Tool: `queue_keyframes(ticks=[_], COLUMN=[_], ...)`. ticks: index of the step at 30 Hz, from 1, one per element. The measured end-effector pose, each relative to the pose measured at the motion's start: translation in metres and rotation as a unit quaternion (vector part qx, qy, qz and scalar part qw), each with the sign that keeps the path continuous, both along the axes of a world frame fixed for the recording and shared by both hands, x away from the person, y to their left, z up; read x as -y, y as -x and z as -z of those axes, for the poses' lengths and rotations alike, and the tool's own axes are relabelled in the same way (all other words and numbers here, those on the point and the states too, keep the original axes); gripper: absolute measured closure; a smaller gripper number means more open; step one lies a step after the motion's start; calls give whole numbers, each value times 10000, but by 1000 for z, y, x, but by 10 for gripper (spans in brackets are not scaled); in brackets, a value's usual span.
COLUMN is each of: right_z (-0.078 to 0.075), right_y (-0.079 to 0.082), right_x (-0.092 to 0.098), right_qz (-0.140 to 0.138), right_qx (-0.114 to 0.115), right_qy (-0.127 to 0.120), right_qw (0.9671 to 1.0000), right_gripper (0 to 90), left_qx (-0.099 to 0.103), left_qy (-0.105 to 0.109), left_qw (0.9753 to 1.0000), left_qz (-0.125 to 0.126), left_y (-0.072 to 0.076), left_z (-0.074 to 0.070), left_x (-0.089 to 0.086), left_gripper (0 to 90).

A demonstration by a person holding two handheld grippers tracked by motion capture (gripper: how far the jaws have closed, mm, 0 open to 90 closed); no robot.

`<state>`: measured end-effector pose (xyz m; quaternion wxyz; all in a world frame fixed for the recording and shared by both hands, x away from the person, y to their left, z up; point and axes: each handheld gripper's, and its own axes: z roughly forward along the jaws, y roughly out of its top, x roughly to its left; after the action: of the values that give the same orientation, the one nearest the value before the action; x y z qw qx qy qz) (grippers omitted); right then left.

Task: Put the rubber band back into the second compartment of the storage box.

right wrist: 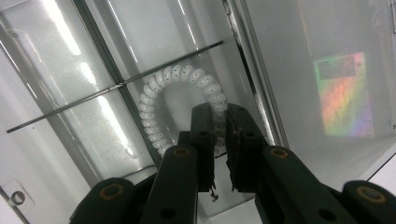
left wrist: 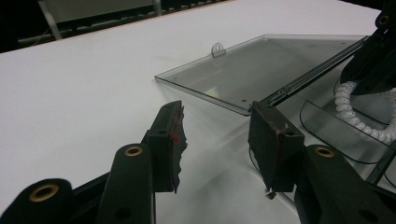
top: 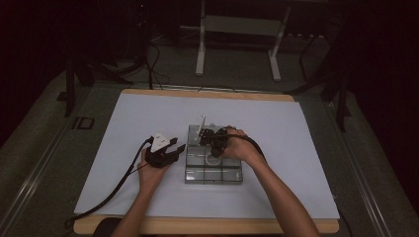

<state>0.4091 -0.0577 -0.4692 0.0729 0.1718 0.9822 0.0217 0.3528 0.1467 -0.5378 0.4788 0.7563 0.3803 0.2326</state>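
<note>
A clear plastic compartment box (top: pixel 213 180) lies on the white table sheet with its lid (top: pixel 197 132) swung open toward the far side. A white beaded coil (right wrist: pixel 173 79) sits in one compartment, curled in a loop. My right gripper (right wrist: pixel 220 126) reaches down into that compartment, its jaws shut on the near end of the coil (top: pixel 213 159). My left gripper (left wrist: pixel 217 140) hovers open just left of the box, nothing between its fingers, with the lid (left wrist: pixel 261 70) and the coil (left wrist: pixel 355 116) ahead of it. From above, the left gripper (top: pixel 175 148) is beside the box's left wall.
The white sheet (top: pixel 148 113) covers most of the wooden table, with bare room around the box. Thin dividers (right wrist: pixel 107 88) split the box into several compartments. A small hanging tab (left wrist: pixel 217 48) sticks out from the lid's edge. Cables trail from both grippers toward the near edge.
</note>
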Motion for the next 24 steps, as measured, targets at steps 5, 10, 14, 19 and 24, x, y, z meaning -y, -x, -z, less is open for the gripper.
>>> queue_keyframes(ticks=[5,10,14,19,24], right_z=[-1,-2,-2,-7,-12], right_y=[1,1,2,4,6], right_x=[0,0,1,2,3], right_qz=[4,2,30,19,10], right_qx=[-13,-1,-4,5,25], right_qy=[-74,-105,-179,-274,-337], right_qw=[10000,9999,9998,9996,9994], right_gripper=[796,780,749,721,708], left_qx=[4,3,10,18,12], left_qy=[7,-2,-2,3,9], left_qw=[10000,10000,10000,10000,10000], left_qz=[-7,-4,-6,-11,-12], left_y=[0,0,0,0,0], left_z=[0,0,0,0,0], left_x=[0,0,0,0,0], left_gripper=[557,556,557,557,557])
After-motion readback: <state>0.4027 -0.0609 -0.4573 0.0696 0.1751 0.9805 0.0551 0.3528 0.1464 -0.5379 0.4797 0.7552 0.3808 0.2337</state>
